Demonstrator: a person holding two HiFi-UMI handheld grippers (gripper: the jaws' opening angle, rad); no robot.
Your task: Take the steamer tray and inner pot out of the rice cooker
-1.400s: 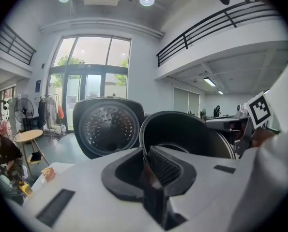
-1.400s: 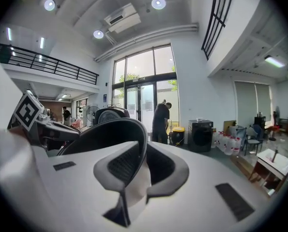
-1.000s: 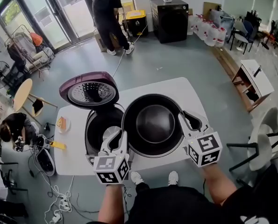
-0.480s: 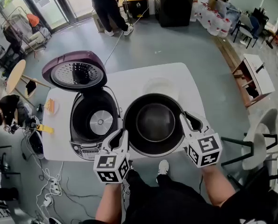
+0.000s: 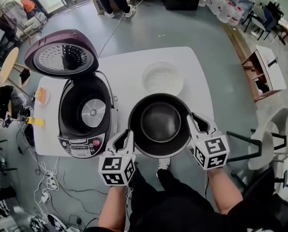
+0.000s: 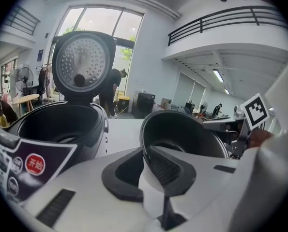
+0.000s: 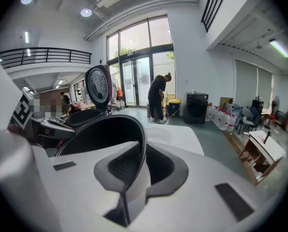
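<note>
inner pot [image 5: 159, 124] is out of the rice cooker [image 5: 83, 115], coming down
fingers of left gripper [image 5: 127, 138] and right gripper [image 5: 194, 123] pinch its rim; it has moved off the cooker to the table [image 5: 129, 66], near the steamer tray [image 5: 162, 78], so i think only putting down remains.

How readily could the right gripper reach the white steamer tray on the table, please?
Probably not yet: the right gripper is shut on the rim of the inner pot, which it carries with the left gripper, and the steamer tray lies on the table beyond that pot.
</note>
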